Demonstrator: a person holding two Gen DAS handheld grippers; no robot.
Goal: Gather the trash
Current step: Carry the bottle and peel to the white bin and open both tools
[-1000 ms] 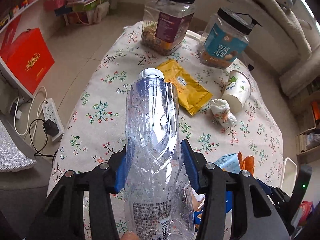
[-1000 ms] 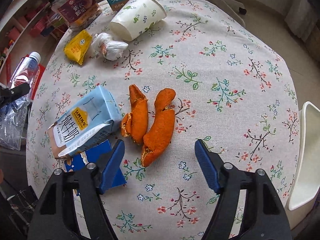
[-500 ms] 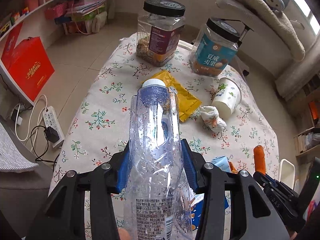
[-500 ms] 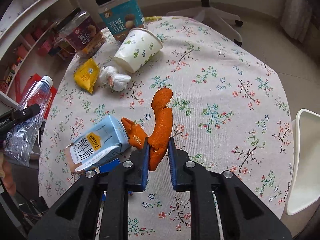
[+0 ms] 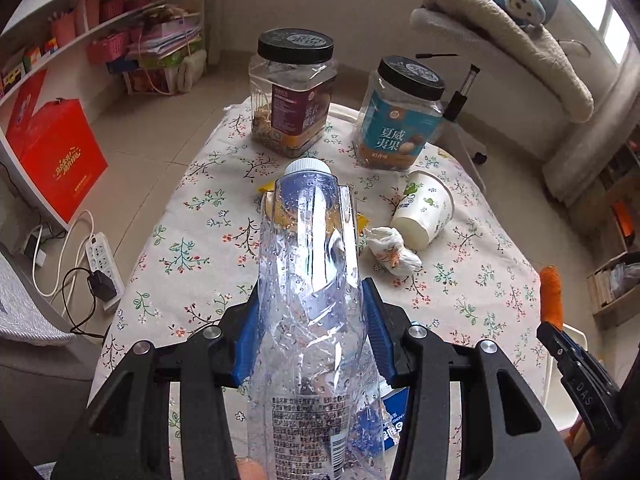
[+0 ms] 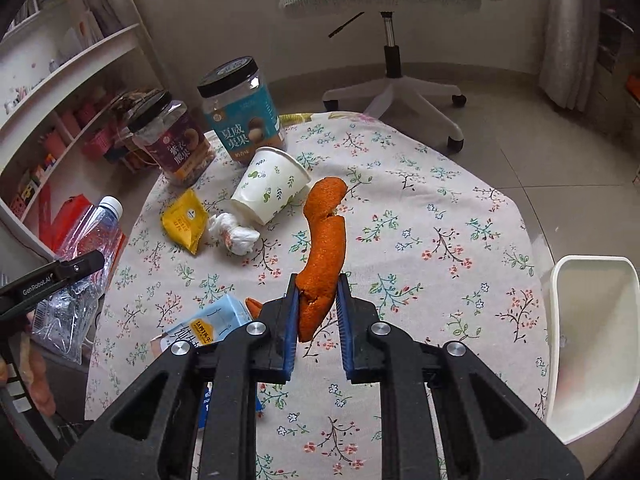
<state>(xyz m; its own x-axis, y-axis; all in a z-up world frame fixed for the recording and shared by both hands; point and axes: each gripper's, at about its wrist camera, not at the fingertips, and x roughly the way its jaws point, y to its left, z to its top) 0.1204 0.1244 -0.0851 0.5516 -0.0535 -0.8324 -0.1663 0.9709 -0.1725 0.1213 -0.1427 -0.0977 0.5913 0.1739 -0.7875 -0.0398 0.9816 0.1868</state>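
My left gripper (image 5: pixel 312 304) is shut on a crushed clear plastic bottle (image 5: pixel 310 280) with a white cap, held above the table's near left edge; it also shows in the right wrist view (image 6: pixel 80 264). My right gripper (image 6: pixel 318 292) is shut on a long orange peel (image 6: pixel 324 248), lifted above the floral tablecloth (image 6: pixel 420 240); the peel tip shows in the left wrist view (image 5: pixel 551 292). On the table lie a paper cup (image 6: pixel 272 190) on its side, a crumpled tissue (image 6: pixel 236 236), a yellow wrapper (image 6: pixel 184 220), a blue milk carton (image 6: pixel 204 328) and a second peel piece (image 6: pixel 253 305).
Two black-lidded snack jars (image 5: pixel 292 92) (image 5: pixel 400 114) stand at the table's far end. A white bin (image 6: pixel 592 340) stands right of the table. An office chair (image 6: pixel 394 40) is beyond it. A red bag (image 5: pixel 60 156) and power strip (image 5: pixel 100 256) are on the floor left.
My right gripper closed on the orange peel and lifted it off the table. My left gripper rose and drew back a little, still holding the bottle.
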